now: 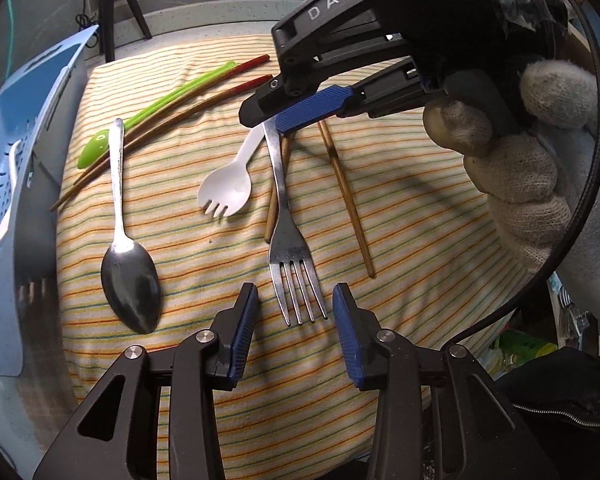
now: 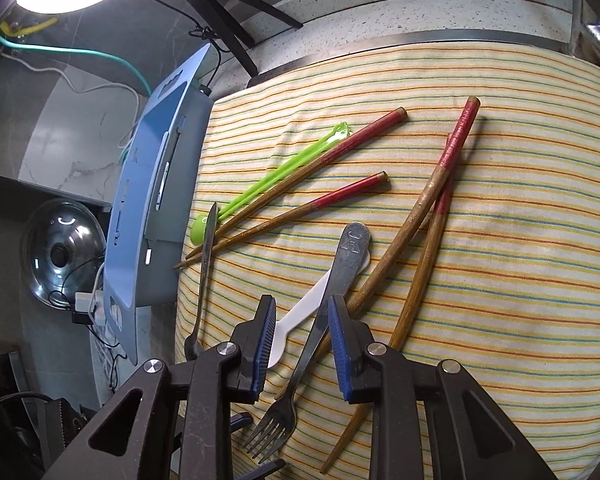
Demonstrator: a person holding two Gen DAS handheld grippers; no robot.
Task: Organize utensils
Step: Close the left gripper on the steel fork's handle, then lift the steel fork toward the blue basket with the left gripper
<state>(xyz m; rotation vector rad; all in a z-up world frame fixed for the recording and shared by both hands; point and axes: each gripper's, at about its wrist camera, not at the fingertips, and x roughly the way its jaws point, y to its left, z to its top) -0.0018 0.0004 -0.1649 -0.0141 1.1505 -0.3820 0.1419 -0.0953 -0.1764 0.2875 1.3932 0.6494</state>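
A metal fork (image 1: 286, 220) lies on the striped cloth (image 1: 400, 208), tines toward me. My left gripper (image 1: 296, 296) is open, its fingertips on either side of the tines, holding nothing. My right gripper (image 1: 266, 118) hovers over the fork's handle; in the right wrist view it (image 2: 302, 312) is open with the handle (image 2: 336, 276) between its pads, not clamped. A white spork (image 1: 230, 184), a metal spoon (image 1: 126, 256), a green plastic spoon (image 1: 140, 128) and several wooden chopsticks (image 1: 346, 196) lie around.
A blue perforated utensil holder (image 1: 16, 168) stands at the cloth's left edge. A tripod (image 1: 116, 4) stands behind the table. A pot lid (image 2: 64, 256) lies beyond the holder in the right wrist view. My gloved right hand (image 1: 512, 152) is above the cloth's right side.
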